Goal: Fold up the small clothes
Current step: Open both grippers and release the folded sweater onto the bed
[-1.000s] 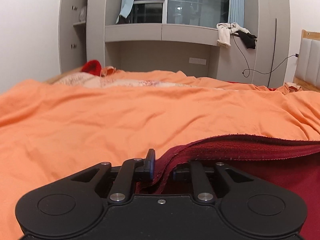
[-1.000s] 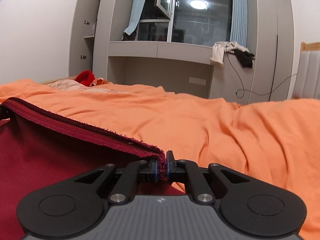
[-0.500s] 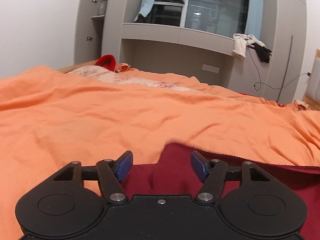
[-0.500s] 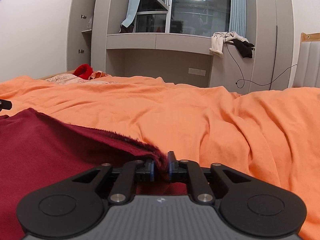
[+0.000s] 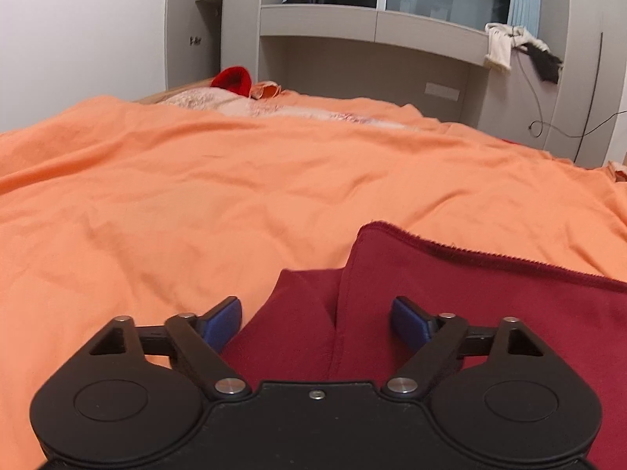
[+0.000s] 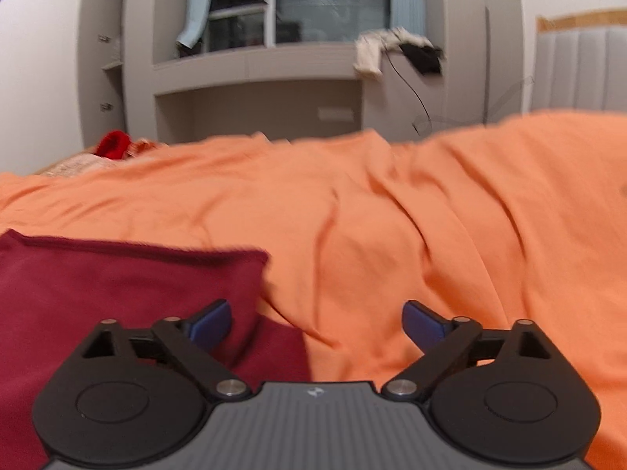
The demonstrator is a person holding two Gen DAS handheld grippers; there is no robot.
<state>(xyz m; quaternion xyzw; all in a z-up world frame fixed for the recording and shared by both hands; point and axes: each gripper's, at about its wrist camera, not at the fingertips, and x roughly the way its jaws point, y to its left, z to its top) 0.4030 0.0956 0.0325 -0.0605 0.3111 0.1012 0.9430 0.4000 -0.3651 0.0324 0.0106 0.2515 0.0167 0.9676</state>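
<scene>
The dark red knit garment (image 5: 470,313) lay folded flat on the big orange bedsheet (image 5: 235,196), with one hemmed layer doubled over another, a bit of the lower layer poking out on its left side. In the right wrist view that same garment (image 6: 117,293) sat on the sheet (image 6: 431,215) too, its far hem running straight and its right corner ending roughly ahead of the gripper's left finger. That view was a bit blurry, fwiw.

The left gripper (image 5: 316,317) was right over the garment's near left part, jaws spread wide, nothing between them but cloth underneath. The right gripper (image 6: 316,323) was at the garment's near right edge, jaws also wide apart and gripping nothing, its right finger over bare sheet.

Well beyond the garment, at the far edge of the sheet, sat a small bright red fuzzy item (image 5: 232,80).
</scene>
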